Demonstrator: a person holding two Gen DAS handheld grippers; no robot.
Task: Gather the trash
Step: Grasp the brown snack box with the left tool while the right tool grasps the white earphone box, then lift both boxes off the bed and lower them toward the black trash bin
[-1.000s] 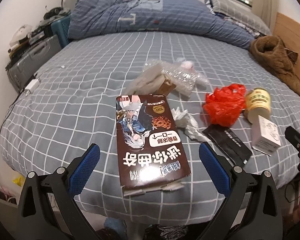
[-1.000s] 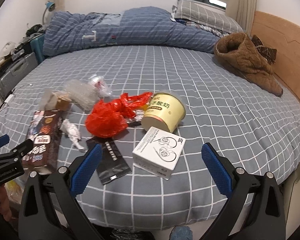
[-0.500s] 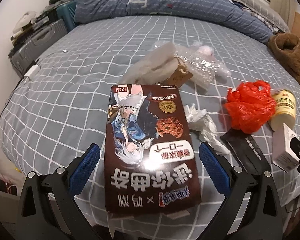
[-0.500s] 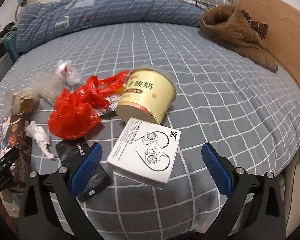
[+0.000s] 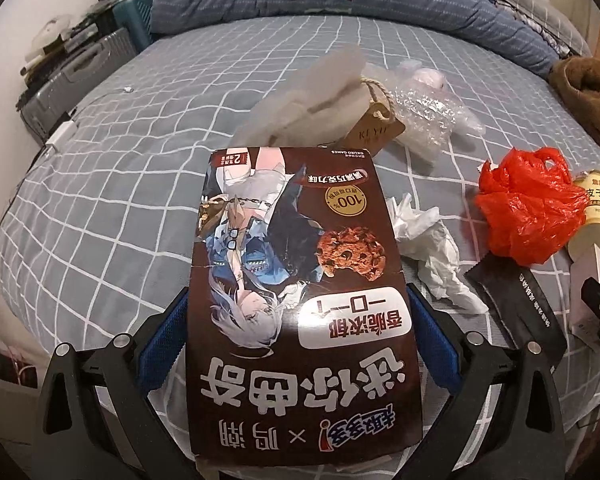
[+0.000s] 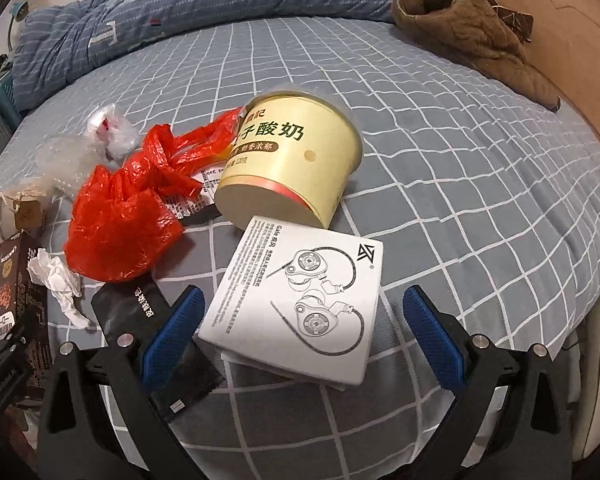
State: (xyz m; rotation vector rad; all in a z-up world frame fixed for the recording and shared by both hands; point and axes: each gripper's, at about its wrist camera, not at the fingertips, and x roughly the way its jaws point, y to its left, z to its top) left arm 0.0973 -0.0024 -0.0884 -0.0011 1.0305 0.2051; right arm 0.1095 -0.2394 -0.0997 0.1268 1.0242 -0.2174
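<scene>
Grey checked bedsheet [image 5: 140, 184], blue duvet [image 6: 204, 4] behind, wooden headboard [image 6: 540, 12]. One cookie box [image 5: 300, 300], one earphone box [image 6: 304, 304], one yogurt tub [image 6: 292, 160], one red bag [image 6: 120, 220], one tissue [image 5: 432, 252], one black sachet [image 6: 156, 344]. Left gripper [image 5: 300, 340] spread wide, cookie box between its fingers. Right gripper [image 6: 300, 340] also wide apart, earphone box between its fingers.

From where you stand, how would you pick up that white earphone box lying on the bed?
I would grip the white earphone box across its two long side edges, coming in low from its near end. It lies flat and looks thin, and the open right claw already straddles it. The yellow tub sits close against its far end, so approaching from there looks blocked.
</scene>
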